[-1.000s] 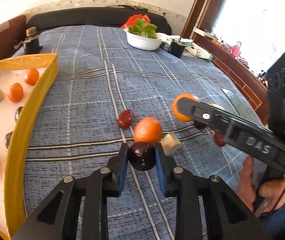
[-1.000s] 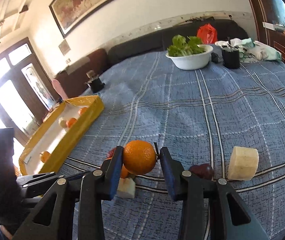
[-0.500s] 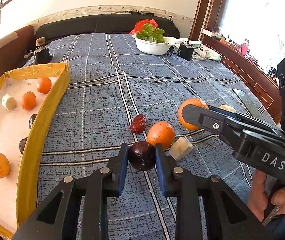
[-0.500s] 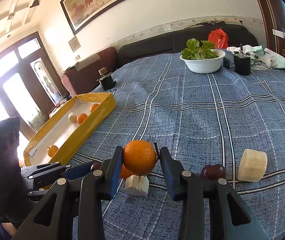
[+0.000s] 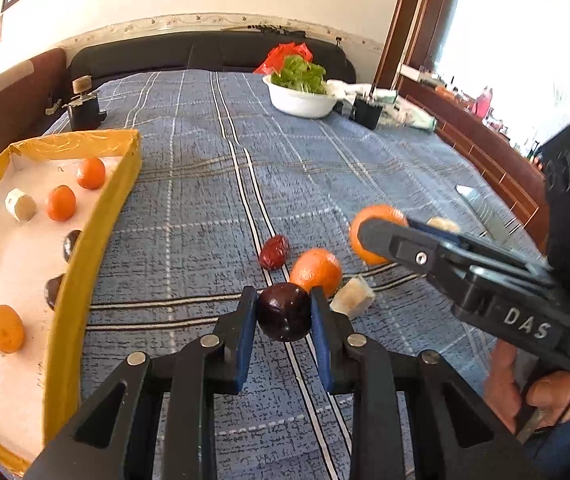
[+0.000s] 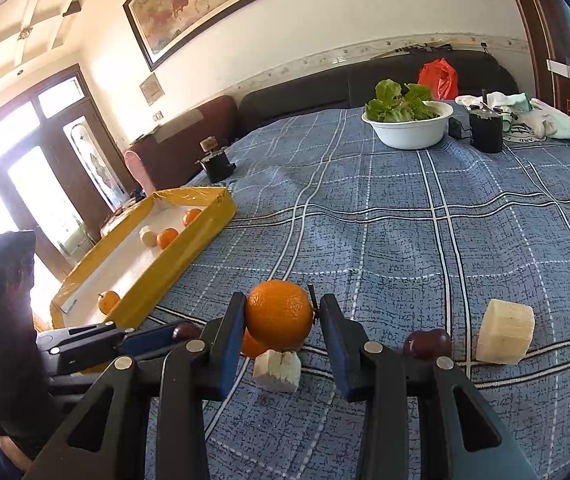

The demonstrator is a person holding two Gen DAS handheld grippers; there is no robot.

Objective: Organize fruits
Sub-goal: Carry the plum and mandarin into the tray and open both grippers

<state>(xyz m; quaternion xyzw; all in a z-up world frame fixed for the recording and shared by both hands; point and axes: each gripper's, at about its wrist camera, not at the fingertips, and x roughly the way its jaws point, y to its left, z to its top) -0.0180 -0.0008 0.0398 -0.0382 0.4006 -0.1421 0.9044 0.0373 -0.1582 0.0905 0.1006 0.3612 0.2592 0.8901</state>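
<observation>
My left gripper (image 5: 283, 307) is shut on a dark plum (image 5: 283, 314), held just above the blue checked cloth. My right gripper (image 6: 279, 312) is shut on an orange (image 6: 279, 316), also off the cloth. In the left wrist view the right gripper (image 5: 377, 234) reaches in from the right with that orange (image 5: 365, 240). Below and between the two grippers lie another orange (image 5: 317, 270), a red date (image 5: 274, 247) and a white chunk (image 5: 352, 303). The yellow tray (image 5: 97, 240) at the left holds several fruits.
A second dark plum (image 6: 427, 344) and a bigger white chunk (image 6: 505, 332) lie at the right. A white bowl of greens (image 6: 409, 128), a black cup (image 6: 485, 130) and a small black device (image 6: 217, 164) stand at the far side. A hand (image 5: 525, 384) holds the right gripper.
Both grippers keep their grip on the same fruits. The views have tilted up slightly, so more of the tray and the far wall shows. The fruits on the cloth have not moved.
</observation>
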